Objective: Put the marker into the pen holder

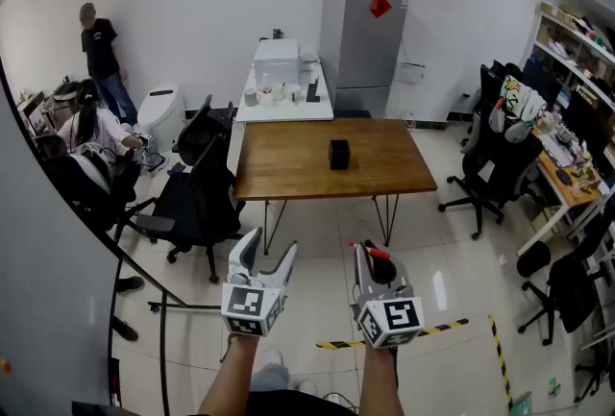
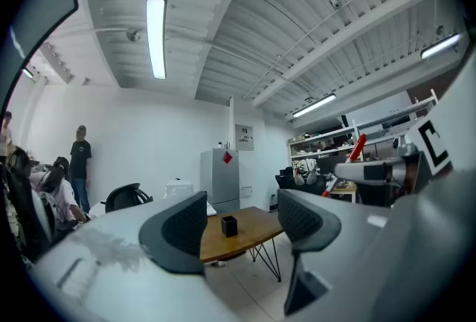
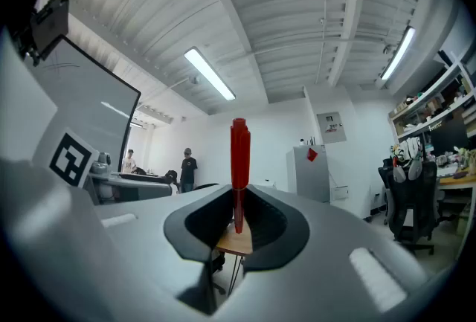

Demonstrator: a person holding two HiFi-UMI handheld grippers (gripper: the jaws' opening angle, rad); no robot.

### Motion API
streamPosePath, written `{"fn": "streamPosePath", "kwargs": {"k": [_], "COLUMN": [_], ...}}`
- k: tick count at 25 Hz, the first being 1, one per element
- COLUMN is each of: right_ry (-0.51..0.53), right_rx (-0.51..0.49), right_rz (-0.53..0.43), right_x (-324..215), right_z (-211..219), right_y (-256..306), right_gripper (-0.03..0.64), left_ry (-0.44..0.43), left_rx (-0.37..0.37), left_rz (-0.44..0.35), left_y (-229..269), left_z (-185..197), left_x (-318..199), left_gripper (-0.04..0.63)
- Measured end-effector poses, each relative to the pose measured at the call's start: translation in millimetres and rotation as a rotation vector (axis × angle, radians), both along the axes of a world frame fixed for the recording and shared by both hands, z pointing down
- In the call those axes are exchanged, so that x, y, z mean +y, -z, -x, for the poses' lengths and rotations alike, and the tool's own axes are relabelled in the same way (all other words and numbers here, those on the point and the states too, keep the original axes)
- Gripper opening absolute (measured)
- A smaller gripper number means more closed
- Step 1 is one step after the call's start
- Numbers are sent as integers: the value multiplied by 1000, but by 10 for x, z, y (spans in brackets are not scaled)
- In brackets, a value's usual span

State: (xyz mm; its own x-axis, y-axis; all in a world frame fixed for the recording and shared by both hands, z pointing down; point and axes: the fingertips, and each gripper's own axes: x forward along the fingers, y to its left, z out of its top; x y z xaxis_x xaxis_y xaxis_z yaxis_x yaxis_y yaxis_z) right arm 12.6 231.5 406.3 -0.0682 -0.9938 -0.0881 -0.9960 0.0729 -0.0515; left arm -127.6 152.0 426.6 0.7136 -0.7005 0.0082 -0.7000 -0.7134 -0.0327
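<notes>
A black pen holder (image 1: pixel 339 155) stands near the middle of the brown wooden table (image 1: pixel 288 176), well ahead of both grippers; the left gripper view shows the pen holder (image 2: pixel 229 225) between its jaws far off. My right gripper (image 1: pixel 371 262) is shut on a red marker (image 1: pixel 379 251), which sticks up between the pads in the right gripper view as a red marker (image 3: pixel 239 168) held upright. My left gripper (image 1: pixel 266 260) hangs open over the floor with nothing between its fingers; in its own view the left gripper (image 2: pixel 242 220) is empty.
Black office chairs (image 1: pixel 199 193) stand left of the table, and more chairs (image 1: pixel 487 155) to its right. A white table (image 1: pixel 283 83) with cups and a grey fridge (image 1: pixel 360 47) lie behind. People (image 1: pixel 101 59) are at the far left. Yellow-black tape (image 1: pixel 437 330) marks the floor.
</notes>
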Motion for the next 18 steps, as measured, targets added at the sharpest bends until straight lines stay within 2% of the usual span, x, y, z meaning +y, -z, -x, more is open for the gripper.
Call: {"fn": "streamPosePath", "kwargs": {"k": [3,7,18], "right_ry": [11,34,31], "right_rx": [41,92,82], "right_rz": [-20,-18,-10], "right_x": [-149,-414,-1492], "right_z": [-96,-198,-506], "right_y": [42,-21,70], "right_gripper": [48,48,48], "left_ry": [6,-36,-47], "left_rx": [8,-7,5], "left_rz": [-14,-18,-21], "left_y": [-10,-120,103], "left_z": [-143,-397,-767], "left_x": [-109,-321,-1518], "left_gripper": [298,298,298]}}
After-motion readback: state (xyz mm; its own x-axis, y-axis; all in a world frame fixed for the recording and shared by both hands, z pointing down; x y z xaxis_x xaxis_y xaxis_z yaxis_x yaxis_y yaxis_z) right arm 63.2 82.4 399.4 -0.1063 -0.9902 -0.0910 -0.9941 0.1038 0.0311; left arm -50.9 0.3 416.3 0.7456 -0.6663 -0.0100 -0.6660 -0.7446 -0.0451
